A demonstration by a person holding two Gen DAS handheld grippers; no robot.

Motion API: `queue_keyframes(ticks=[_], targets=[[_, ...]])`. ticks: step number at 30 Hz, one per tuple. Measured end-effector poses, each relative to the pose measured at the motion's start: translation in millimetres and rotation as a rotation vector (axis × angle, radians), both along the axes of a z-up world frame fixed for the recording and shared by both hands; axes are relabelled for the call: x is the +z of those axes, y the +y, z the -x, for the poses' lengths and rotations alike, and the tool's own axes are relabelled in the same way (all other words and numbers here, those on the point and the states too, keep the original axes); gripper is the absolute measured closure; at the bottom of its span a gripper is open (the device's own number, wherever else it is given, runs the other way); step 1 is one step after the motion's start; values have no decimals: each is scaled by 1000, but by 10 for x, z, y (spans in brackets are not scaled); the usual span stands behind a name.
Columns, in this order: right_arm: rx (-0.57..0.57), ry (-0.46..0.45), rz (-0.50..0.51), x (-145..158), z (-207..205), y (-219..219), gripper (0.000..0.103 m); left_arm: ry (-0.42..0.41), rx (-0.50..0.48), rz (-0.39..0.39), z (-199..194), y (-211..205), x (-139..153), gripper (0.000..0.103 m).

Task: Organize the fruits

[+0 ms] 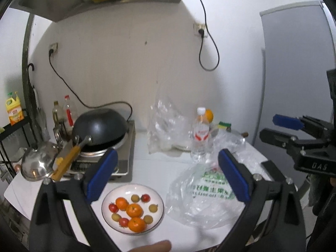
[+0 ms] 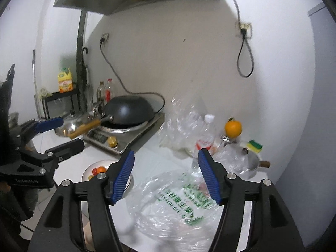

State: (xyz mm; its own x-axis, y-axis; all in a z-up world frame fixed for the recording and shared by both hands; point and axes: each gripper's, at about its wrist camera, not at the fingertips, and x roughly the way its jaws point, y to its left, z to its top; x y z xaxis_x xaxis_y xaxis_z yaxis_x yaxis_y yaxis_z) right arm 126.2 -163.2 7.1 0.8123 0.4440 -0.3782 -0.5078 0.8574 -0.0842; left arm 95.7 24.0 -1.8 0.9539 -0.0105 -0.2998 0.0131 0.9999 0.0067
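Note:
A white plate (image 1: 109, 218) on the white table holds three tangerines (image 1: 134, 210), small red tomatoes (image 1: 113, 207) and small yellow-green fruits (image 1: 153, 208). My left gripper (image 1: 166, 176) is open and empty, held above the plate and the bag. A clear plastic bag with green print (image 1: 201, 197) lies right of the plate. My right gripper (image 2: 166, 176) is open and empty above that bag (image 2: 180, 210); it also shows in the left wrist view (image 1: 273, 129). The plate shows partly in the right wrist view (image 2: 86, 173). An orange (image 2: 233, 128) sits at the back.
An induction cooker (image 1: 126, 153) with a black wok (image 1: 100, 129) stands at back left, beside a steel lid (image 1: 34, 166) and oil bottles (image 1: 63, 113). A water bottle (image 1: 200, 134), crumpled clear bags (image 1: 163, 126), a sponge (image 2: 254, 146) and a small pot (image 2: 252, 161) crowd the back right.

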Motion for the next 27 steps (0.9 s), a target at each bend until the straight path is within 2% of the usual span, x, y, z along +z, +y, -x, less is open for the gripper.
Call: queue_keyframes(ticks=[10,27], targets=[[-55,-92,-42,293,244,-275,29,-71,-5,-23,158,-188,262,6],[-71,-200,-62,551,501,-477,28,-160,-11,-56,364,-375,624,6]])
